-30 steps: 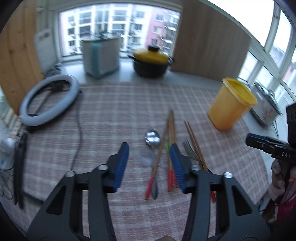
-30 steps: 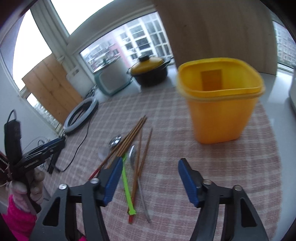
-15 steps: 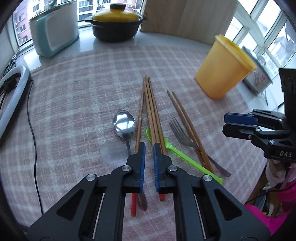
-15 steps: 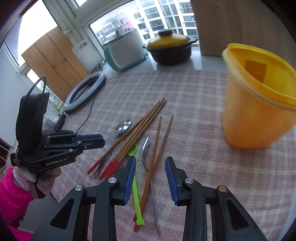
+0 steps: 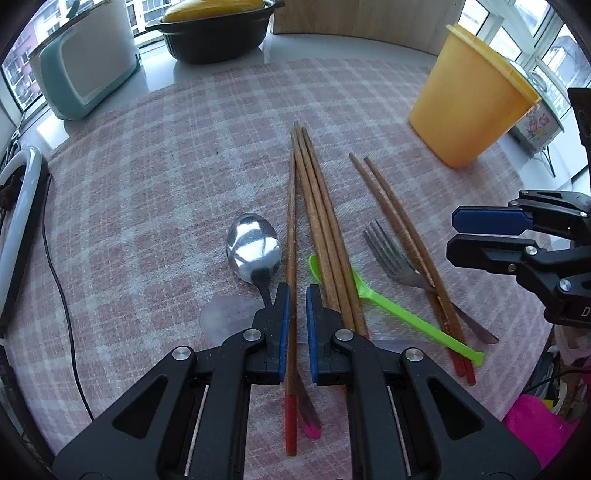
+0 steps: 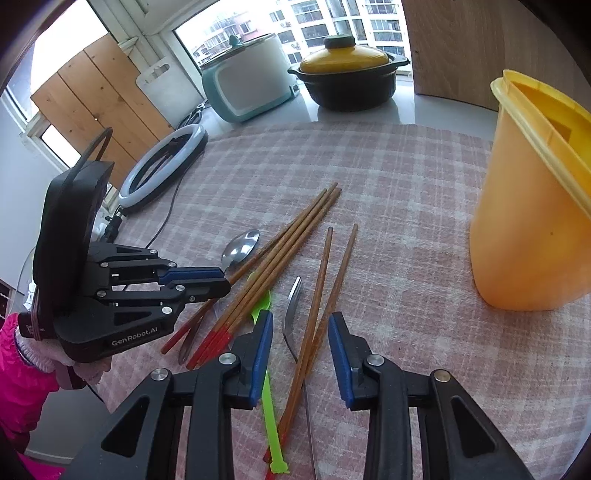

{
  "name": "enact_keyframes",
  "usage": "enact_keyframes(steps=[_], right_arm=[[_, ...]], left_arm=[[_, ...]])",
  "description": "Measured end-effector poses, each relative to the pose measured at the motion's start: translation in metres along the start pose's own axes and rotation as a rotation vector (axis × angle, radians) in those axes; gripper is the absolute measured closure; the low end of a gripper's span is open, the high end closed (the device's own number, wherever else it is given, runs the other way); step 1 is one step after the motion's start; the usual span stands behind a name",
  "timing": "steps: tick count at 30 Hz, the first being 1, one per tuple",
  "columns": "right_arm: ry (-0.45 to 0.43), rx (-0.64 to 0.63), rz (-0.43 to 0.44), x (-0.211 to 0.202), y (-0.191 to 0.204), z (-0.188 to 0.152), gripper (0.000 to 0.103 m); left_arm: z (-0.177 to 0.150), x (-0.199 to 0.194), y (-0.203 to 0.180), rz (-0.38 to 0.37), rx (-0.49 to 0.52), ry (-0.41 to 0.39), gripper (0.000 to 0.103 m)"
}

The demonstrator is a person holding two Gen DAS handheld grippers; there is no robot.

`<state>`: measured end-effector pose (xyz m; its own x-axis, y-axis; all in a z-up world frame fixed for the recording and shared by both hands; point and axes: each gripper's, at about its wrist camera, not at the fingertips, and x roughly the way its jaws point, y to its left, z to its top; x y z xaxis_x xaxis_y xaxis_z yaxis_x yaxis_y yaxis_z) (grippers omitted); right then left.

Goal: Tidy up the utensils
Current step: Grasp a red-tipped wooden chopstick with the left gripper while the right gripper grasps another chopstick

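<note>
Utensils lie on the checked cloth: a metal spoon (image 5: 253, 251), a single red-tipped chopstick (image 5: 291, 221), a bundle of three chopsticks (image 5: 321, 221), a green plastic spoon (image 5: 406, 317), a fork (image 5: 391, 254) and a chopstick pair (image 5: 391, 210). My left gripper (image 5: 296, 290) hangs low with its jaws shut. The single chopstick shows through the slit between the pads, flat on the cloth. My right gripper (image 6: 301, 321) stands open over the fork (image 6: 291, 306) and the chopstick pair (image 6: 332, 273), its pads clear of them. The yellow container (image 6: 528, 221) stands at the right.
A black pot with a yellow lid (image 5: 218, 33) and a teal appliance (image 5: 85, 70) stand at the back. A ring light (image 6: 162, 166) with its cable lies at the left. The table's edge runs close behind the utensils' red ends. A pink sleeve (image 6: 18, 387) shows at the left.
Both grippers have come down and closer over the utensils. The left jaws went from open to shut. The right jaws narrowed and now straddle the fork and chopstick pair.
</note>
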<state>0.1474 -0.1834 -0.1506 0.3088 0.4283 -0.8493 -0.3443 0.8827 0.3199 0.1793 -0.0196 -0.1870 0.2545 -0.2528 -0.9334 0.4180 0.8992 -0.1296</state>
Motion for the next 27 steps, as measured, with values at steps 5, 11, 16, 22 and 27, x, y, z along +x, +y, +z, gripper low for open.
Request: enact_keyframes(steps=[5,11,16,22,27], right_arm=[[0.012,0.002,-0.002,0.007,-0.001,0.003,0.072],[0.04,0.018,-0.005,0.019,-0.004,0.008,0.077],[0.058,0.022,-0.001,0.028,-0.005,0.01,0.081],[0.071,0.027,0.014,0.034,-0.007,0.009,0.097],[0.045,0.027,0.032,0.024,-0.008,0.009,0.101]], left_arm=[[0.003,0.01,0.004,0.012,0.0,0.029,0.096],[0.009,0.014,0.005,-0.003,-0.011,0.027,0.096],[0.014,0.017,0.005,-0.015,-0.021,0.016,0.099],[0.009,0.011,0.006,-0.032,-0.065,-0.007,0.099],[0.0,-0.002,0.004,-0.037,-0.091,-0.039,0.099]])
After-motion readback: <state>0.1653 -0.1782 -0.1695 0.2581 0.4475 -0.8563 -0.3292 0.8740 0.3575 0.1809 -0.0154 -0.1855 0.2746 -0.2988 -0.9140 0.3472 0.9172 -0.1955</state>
